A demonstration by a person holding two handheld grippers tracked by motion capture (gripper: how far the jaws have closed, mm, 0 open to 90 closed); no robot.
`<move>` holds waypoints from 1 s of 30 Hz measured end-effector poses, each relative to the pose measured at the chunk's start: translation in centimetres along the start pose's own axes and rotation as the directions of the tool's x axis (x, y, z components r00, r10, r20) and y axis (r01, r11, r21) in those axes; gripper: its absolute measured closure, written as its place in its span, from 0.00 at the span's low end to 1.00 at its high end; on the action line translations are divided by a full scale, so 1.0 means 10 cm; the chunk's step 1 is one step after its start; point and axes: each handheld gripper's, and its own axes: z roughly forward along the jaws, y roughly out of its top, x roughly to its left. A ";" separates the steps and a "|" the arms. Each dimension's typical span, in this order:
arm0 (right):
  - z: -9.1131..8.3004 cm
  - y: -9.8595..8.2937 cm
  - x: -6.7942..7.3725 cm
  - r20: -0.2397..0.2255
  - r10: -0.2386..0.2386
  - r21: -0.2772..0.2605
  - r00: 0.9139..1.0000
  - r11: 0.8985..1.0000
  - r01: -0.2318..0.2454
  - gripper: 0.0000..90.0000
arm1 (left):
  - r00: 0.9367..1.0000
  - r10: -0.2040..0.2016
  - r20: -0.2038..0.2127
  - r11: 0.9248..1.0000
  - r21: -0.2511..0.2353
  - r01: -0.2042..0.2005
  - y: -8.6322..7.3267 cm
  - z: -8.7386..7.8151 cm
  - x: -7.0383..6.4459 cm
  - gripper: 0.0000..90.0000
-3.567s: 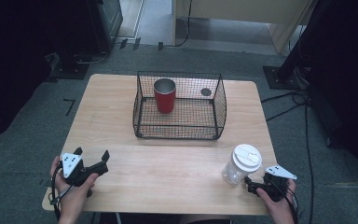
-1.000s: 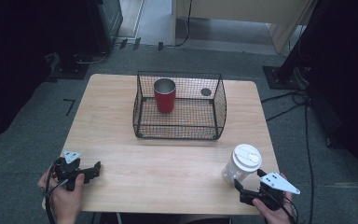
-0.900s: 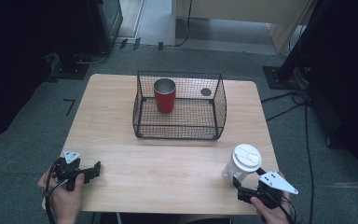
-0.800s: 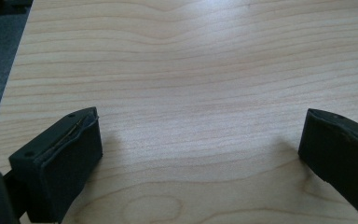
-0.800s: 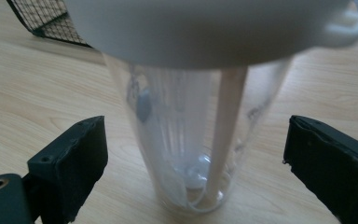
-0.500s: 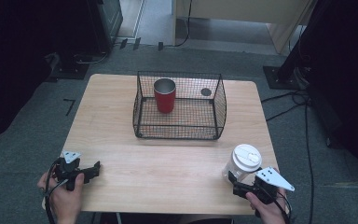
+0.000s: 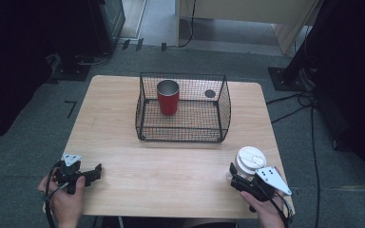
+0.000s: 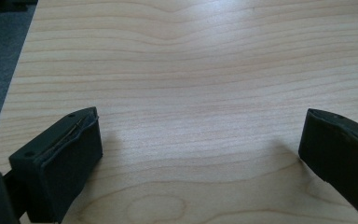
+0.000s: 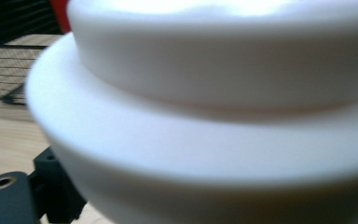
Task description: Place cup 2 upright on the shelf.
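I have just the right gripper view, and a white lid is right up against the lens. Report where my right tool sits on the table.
Observer: The right tool is against the lidded plastic cup, near the table's front right corner.
Operator: Report the left tool.
Observer: The left tool is at the front left, with its jaws wide apart over bare wood.
Operator: Give me the basket.
Observer: The wire basket stands at the middle back, with a red tumbler upright in its left part.

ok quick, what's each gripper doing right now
Left gripper: open, holding nothing, over the table.
Right gripper: around the white-lidded cup; grip cannot be told.
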 end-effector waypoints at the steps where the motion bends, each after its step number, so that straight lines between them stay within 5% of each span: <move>1: 0.01 0.00 0.01 0.007 0.008 -0.004 1.000 1.000 -0.008 0.12 | 1.000 -0.003 0.002 1.000 -0.002 0.003 0.00 0.00 0.00 0.00; 30: -0.06 0.17 0.25 -0.078 0.005 -0.084 0.997 0.996 -0.012 0.18 | 1.000 0.009 -0.013 1.000 0.007 -0.009 0.00 0.01 -0.01 0.00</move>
